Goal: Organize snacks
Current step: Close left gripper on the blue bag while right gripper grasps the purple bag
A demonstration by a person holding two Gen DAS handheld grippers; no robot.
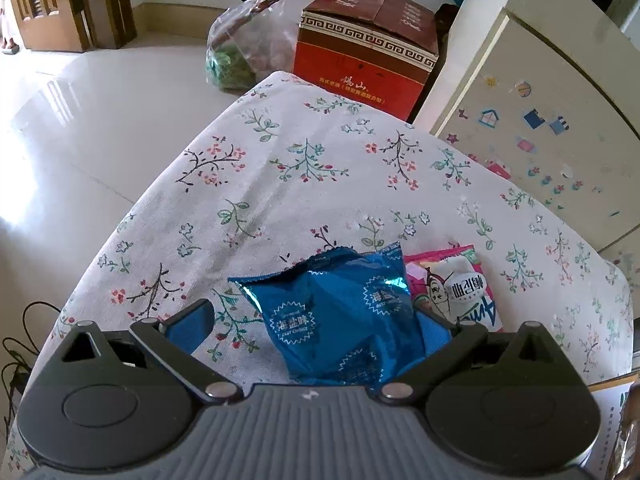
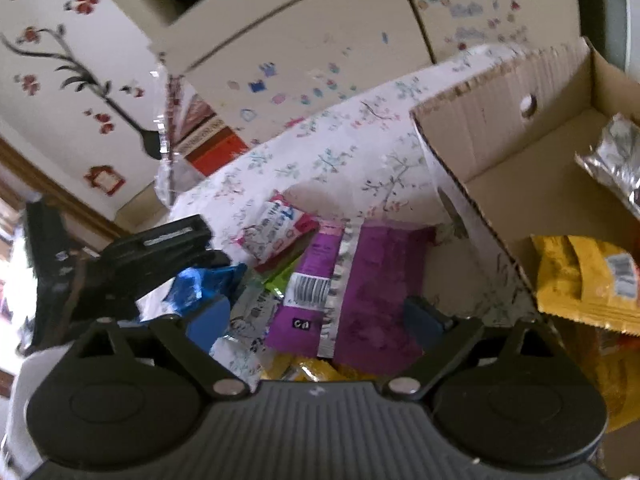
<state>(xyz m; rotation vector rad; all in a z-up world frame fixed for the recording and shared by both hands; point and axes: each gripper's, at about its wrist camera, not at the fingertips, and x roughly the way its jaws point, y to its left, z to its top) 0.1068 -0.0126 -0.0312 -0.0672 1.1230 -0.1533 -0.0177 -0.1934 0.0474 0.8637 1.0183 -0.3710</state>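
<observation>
A shiny blue snack packet (image 1: 340, 316) lies on the floral tablecloth (image 1: 280, 160) between the fingers of my left gripper (image 1: 316, 312). That gripper is open, with a clear gap at its left pad. A pink and white packet (image 1: 460, 284) lies just right of the blue one. My right gripper (image 2: 316, 318) is open above a purple packet (image 2: 360, 280), and its left pad stands clear of the packet. Further left in the right wrist view are the pink and white packet (image 2: 276, 228) and the blue packet (image 2: 204, 280), which sits under the left gripper's black frame (image 2: 152, 248).
An open cardboard box (image 2: 480, 120) on the right holds a yellow packet (image 2: 580, 280) and a silver one (image 2: 616, 160). More yellow packets (image 2: 312, 368) lie under the right gripper. Beyond the table stand a red carton (image 1: 360, 52), a plastic bag (image 1: 236, 48) and a stickered cabinet (image 1: 540, 120).
</observation>
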